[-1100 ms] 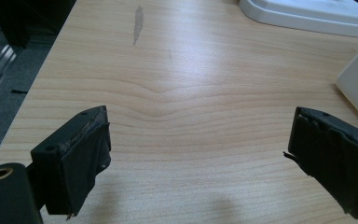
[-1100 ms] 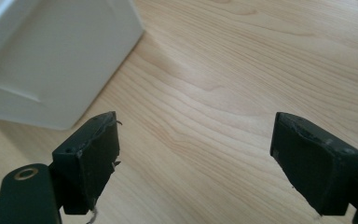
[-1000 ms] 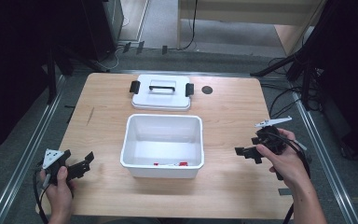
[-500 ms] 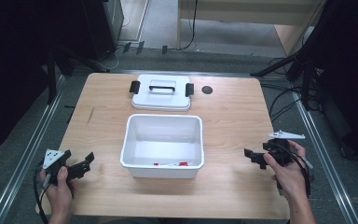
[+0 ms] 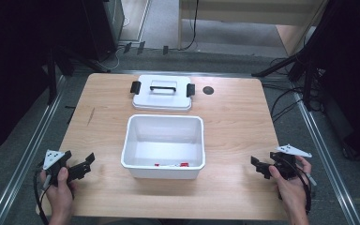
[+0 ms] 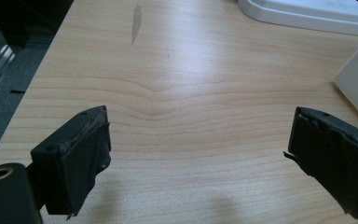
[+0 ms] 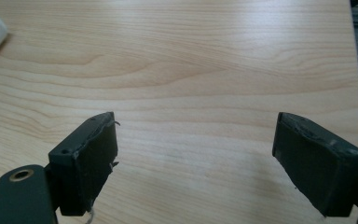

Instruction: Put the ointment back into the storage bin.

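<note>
From above, a white tub (image 5: 163, 146) sits mid-worktop (image 5: 234, 117) with small red bits inside, its lid (image 5: 161, 92) just behind. The left gripper (image 5: 85, 165) and right gripper (image 5: 258, 166) flank it, well apart. Both gripper views show jaws wide over bare wood.

A light wooden table (image 5: 234, 122) is seen from above. A white open bin (image 5: 163, 146) rests at its centre, between the left gripper (image 5: 85, 165) and the right gripper (image 5: 258, 166). A white lid (image 5: 161, 93) with a black handle lies flat beyond the bin, farther from both grippers.
</note>
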The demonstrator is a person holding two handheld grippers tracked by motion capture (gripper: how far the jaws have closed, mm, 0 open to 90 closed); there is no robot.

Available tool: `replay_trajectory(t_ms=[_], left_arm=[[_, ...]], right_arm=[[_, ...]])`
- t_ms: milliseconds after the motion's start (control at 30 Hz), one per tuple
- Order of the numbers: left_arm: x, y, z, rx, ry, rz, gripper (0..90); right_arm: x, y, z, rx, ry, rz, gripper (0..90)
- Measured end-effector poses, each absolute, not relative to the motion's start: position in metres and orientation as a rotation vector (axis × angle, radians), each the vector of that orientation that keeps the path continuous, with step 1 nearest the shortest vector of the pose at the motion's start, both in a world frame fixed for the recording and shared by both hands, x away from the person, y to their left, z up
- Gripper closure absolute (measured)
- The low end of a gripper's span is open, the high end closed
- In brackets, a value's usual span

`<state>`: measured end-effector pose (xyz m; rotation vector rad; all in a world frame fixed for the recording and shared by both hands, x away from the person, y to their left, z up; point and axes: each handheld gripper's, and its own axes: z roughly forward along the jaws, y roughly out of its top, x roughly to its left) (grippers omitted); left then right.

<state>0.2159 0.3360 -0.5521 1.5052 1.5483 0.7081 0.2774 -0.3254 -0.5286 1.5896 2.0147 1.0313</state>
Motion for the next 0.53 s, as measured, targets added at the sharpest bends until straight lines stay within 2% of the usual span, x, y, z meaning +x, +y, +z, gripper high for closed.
replay_trajectory(t_ms=[533], left_arm=[[0.217,0.336,-0.552,1.503,1.552,0.706,6.2]], right_arm=[[0.266,-0.330,-0.548,1.599,1.955,0.992,14.4]])
